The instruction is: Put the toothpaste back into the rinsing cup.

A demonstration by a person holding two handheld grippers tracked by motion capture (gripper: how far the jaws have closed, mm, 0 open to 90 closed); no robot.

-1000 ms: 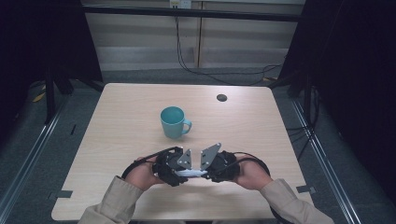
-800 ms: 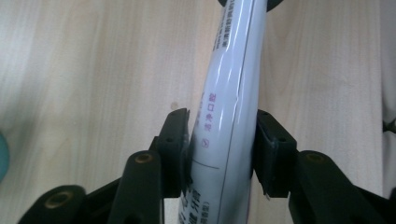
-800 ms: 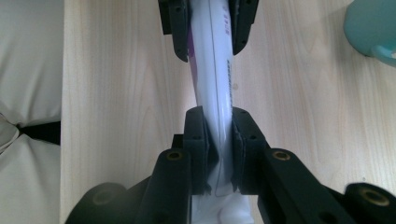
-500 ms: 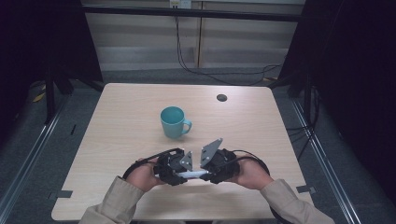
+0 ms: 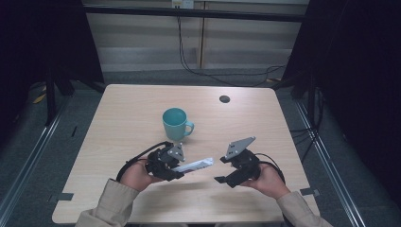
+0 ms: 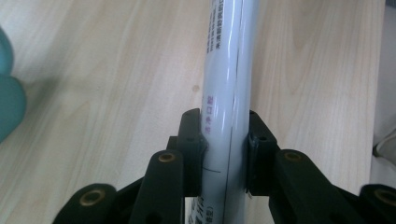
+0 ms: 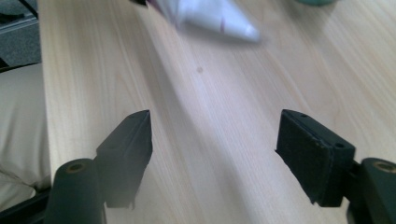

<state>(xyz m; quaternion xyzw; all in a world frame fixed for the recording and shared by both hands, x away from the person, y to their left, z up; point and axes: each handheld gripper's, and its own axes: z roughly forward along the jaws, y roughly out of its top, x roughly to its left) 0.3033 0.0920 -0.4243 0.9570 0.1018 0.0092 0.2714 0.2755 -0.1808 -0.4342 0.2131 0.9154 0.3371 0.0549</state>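
Note:
A white tube (image 5: 194,165) with small print lies level just above the wooden table (image 5: 123,118), near its front edge. My left gripper (image 5: 178,167) is shut on the tube's left part. In the left gripper view the tube (image 6: 225,88) runs up between the two black pads (image 6: 191,140) of that gripper (image 6: 225,144). My right gripper (image 5: 222,170) hangs a short way right of the tube's flat end, open and holding nothing. In the right gripper view its jaws (image 7: 215,140) stand wide apart over bare wood, with the tube's end (image 7: 215,16) blurred at the top.
A teal mug (image 5: 175,123) stands upright behind the grippers, handle to the right; its side shows in the left gripper view (image 6: 8,105). A small black round cap (image 5: 224,99) sits in the tabletop at the back right. A beige sleeve (image 7: 21,140) lies at the table's front edge.
Earlier both grippers met at the tube. The right gripper has since opened and drawn away to the right, leaving the tube in the left gripper alone.

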